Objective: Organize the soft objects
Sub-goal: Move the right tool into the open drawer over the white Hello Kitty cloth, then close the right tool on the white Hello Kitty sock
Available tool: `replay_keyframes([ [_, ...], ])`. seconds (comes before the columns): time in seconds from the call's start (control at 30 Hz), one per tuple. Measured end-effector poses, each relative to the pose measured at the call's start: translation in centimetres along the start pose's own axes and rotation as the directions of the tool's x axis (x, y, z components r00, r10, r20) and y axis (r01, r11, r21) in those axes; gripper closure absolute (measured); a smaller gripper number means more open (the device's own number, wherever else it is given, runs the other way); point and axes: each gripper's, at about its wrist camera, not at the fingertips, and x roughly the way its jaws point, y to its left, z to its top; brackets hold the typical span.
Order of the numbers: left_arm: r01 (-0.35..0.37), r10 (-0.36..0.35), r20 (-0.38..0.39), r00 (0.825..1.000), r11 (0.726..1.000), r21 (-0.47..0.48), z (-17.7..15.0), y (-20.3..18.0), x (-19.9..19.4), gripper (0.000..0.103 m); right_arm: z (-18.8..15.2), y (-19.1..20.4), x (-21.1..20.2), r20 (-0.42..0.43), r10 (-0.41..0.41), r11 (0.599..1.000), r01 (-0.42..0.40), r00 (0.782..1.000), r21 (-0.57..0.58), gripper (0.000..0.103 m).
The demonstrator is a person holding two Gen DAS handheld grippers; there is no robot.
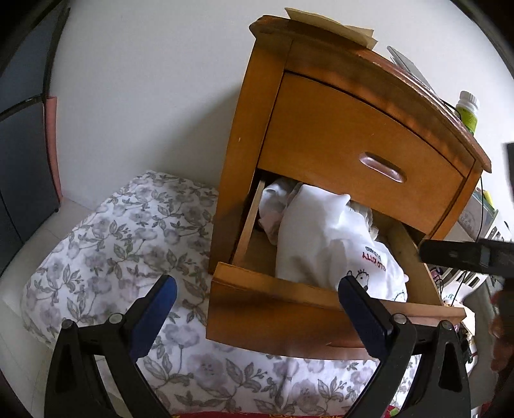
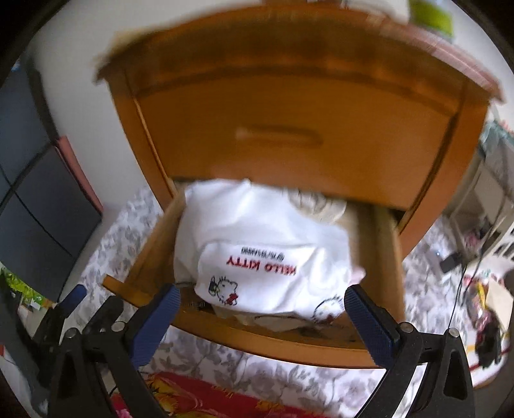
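A wooden nightstand (image 1: 321,106) has its lower drawer (image 1: 273,308) pulled out. Inside lies a folded white Hello Kitty garment (image 1: 324,238) (image 2: 257,244), with other pale cloth (image 1: 273,205) bunched behind it. My left gripper (image 1: 257,286) is open in front of the drawer's front panel, holding nothing. The right gripper (image 2: 261,297) is open too, hovering just above the drawer's front edge (image 2: 257,337) with the garment between and beyond its blue pads (image 2: 369,318). The right wrist view is blurred. Part of the right gripper's black body (image 1: 465,257) shows at the right in the left wrist view.
A floral grey-and-white bedcover (image 1: 112,250) spreads below and left of the nightstand. The upper drawer (image 1: 353,154) is closed. A green-labelled bottle (image 1: 467,109) and papers (image 1: 331,25) sit on top. A dark cabinet (image 1: 19,144) stands at left. Clutter and cables (image 2: 482,289) lie at right.
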Motion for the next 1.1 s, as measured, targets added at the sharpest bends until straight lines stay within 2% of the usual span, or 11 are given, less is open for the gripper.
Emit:
replay_keyframes([
  [0.13,0.013,-0.013,-0.014,1.000,1.000,0.004,-0.3,0.7,0.3,0.002,0.8,0.6,3.1,-0.083,-0.014,0.999,0.017,0.996,0.035,0.000],
  [0.27,-0.004,0.004,-0.039,0.999,1.000,-0.001,-0.5,1.5,0.9,0.002,1.3,1.4,5.7,-0.145,-0.028,0.998,0.035,0.989,0.045,0.000],
  [0.53,0.000,-0.001,-0.065,0.998,1.000,-0.016,-0.7,2.2,1.6,0.002,1.8,2.6,9.0,-0.197,-0.091,0.995,0.097,0.976,0.018,0.000],
  [0.87,0.012,-0.012,-0.086,0.996,1.000,0.003,-0.8,2.0,1.8,0.002,2.0,3.6,10.6,-0.192,-0.149,0.989,0.148,0.970,-0.021,0.000],
  [1.1,0.014,-0.013,-0.101,0.995,1.000,0.011,-0.9,2.0,1.9,0.002,2.2,3.4,9.5,-0.129,-0.212,0.977,0.205,0.969,-0.067,0.006],
])
